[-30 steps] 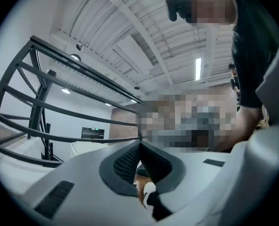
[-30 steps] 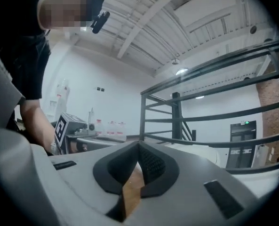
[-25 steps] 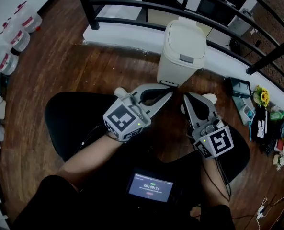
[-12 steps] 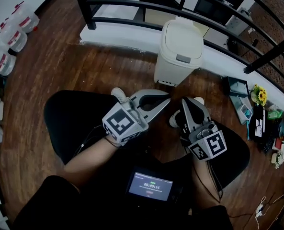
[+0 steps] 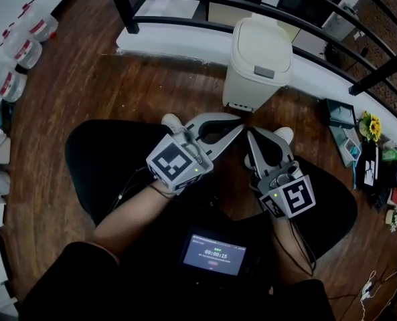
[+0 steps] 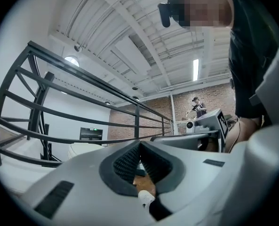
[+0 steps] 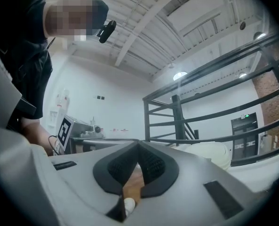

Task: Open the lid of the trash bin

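The cream trash bin stands on the wooden floor against the white ledge under the railing, its lid down and a grey push tab at the lid's front. My left gripper is shut and empty, its tip just short of the bin's base. Beside it, my right gripper is also shut and empty. In the left gripper view the jaws meet, with the bin low at left. From the right gripper view the bin shows at right behind the closed jaws.
A black metal railing runs behind the bin over the white ledge. Water jugs stand at far left. Small items and flowers lie at right. White shoes and a screen device sit below the grippers.
Both grippers have stayed shut, drifting back slightly and then forward again toward the bin's base. The bin's lid is still down.
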A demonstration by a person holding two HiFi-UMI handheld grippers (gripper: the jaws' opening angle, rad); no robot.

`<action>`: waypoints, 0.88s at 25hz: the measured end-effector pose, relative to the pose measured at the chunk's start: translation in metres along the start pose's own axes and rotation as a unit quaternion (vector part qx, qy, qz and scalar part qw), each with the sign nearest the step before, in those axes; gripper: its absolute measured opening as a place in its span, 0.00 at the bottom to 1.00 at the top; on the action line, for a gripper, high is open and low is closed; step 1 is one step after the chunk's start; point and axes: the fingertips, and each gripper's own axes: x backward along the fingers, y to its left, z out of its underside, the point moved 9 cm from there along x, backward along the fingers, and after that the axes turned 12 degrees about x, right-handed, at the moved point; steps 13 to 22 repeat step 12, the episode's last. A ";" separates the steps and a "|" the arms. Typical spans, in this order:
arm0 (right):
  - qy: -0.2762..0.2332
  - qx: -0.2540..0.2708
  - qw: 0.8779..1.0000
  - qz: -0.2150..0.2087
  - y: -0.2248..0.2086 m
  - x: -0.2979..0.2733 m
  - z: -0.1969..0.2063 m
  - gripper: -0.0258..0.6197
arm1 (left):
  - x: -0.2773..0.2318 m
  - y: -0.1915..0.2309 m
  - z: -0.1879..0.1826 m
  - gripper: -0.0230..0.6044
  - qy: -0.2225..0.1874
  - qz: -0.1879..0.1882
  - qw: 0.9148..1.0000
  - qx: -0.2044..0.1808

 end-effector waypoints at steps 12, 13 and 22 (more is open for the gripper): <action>0.009 -0.009 1.000 0.009 -0.002 0.002 0.006 0.07 | -0.001 -0.006 0.005 0.10 0.007 0.014 1.000 -0.017; 0.009 -0.009 1.000 0.009 -0.002 0.002 0.006 0.07 | -0.001 -0.006 0.005 0.10 0.007 0.014 1.000 -0.017; 0.009 -0.009 1.000 0.009 -0.002 0.002 0.006 0.07 | -0.001 -0.006 0.005 0.10 0.007 0.014 1.000 -0.017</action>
